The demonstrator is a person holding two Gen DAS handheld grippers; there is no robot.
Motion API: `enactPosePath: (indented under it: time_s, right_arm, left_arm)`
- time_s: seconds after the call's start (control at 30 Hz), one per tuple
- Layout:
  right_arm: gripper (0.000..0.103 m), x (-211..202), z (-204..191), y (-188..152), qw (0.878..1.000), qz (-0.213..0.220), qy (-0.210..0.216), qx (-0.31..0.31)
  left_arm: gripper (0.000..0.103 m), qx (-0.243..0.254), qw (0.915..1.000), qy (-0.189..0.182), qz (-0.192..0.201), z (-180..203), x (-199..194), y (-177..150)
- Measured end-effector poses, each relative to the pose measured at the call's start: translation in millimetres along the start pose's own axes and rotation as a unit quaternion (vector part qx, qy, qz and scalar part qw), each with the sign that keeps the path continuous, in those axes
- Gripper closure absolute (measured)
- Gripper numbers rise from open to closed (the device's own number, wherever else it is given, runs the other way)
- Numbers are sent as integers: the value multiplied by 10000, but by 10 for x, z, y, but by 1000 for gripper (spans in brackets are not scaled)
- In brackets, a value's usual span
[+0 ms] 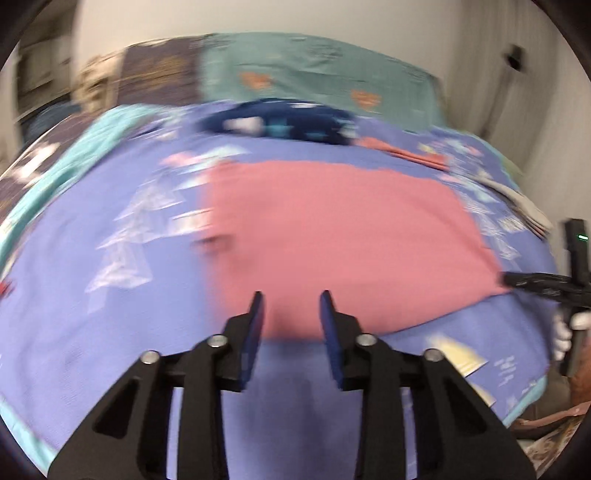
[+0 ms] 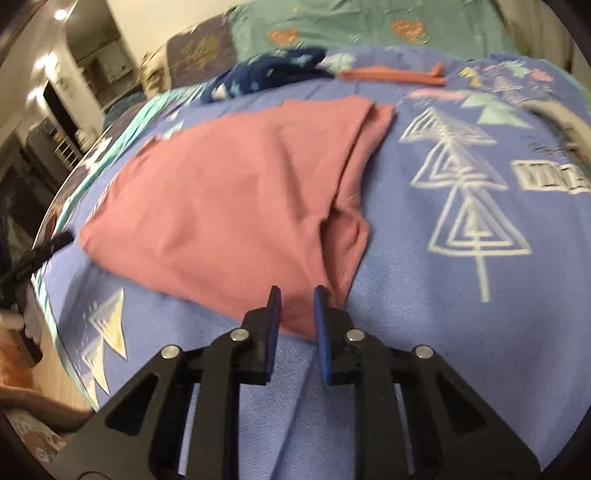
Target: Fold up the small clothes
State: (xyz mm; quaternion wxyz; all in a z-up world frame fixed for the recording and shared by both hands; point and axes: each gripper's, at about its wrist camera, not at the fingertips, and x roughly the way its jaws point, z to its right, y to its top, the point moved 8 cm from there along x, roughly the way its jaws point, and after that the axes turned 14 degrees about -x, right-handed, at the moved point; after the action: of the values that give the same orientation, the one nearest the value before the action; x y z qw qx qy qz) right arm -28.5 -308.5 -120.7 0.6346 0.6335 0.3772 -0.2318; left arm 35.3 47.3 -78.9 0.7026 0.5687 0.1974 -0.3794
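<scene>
**Pink garment lies folded on the bed**

Pink garment [image 1: 343,240] rests on a blue bedspread [image 1: 110,295], just ahead of both fingertips. Left gripper [image 1: 291,295] and right gripper [image 2: 295,290] have fingers apart, holding nothing

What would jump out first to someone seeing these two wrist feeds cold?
The pink garment, partly folded, lies mid-bed on the blue tree-print bedspread. Both grippers point at its near edge with jaws apart and empty: the left gripper at the middle, the right gripper by the near corner. Beyond lie a navy star-print garment and a folded orange piece before the teal pillow.
</scene>
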Motion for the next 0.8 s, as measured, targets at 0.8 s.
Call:
enactPosePath:
  time_s: [0.8]
  right_arm:
    - [63,-68,-956,432,9979,127,-598,-198]
  left_arm:
    - [103,1643,9789,-1167,-343,-437,60,88]
